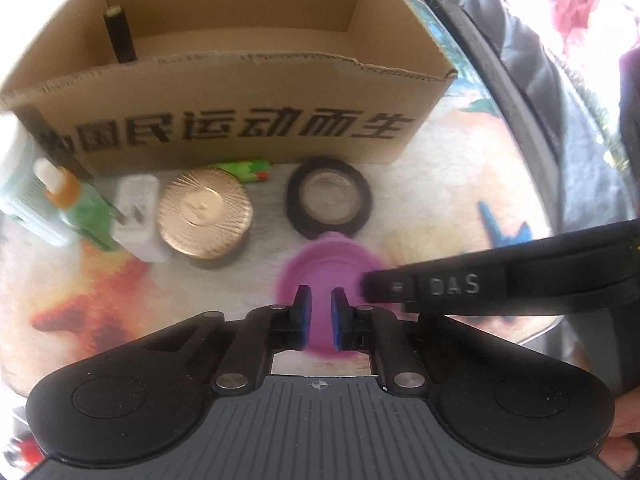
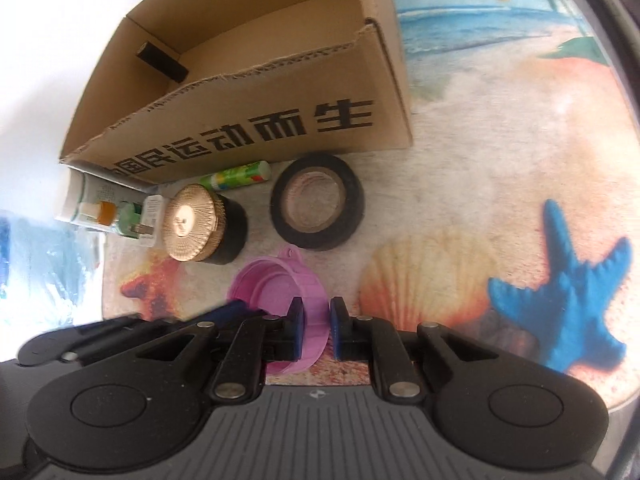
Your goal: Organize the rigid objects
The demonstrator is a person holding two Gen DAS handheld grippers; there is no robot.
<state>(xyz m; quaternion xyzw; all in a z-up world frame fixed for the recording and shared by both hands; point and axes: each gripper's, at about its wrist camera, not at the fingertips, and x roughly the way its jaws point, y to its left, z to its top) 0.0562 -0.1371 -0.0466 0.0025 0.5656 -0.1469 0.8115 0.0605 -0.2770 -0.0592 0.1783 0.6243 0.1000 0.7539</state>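
Pink round plastic cup (image 2: pixel 280 292), smooth, tilted with mouth facing far-left, near the tape roll (image 2: pixel 317 208). My right claw (image 2: pixel 316 330) grips its rim; left claw (image 1: pixel 320 316) narrowly parted, over cup, grip unclear.

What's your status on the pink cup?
Both grippers, left and right, at the pink cup, jaws astride its rim. Cup on mat. Box ahead, tape roll between.

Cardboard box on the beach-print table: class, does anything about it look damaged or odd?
Yes. The open brown cardboard box has a ragged, torn front top edge where a flap seems ripped off. Inside, a single dark cylindrical object leans against the left wall rather than lying flat.
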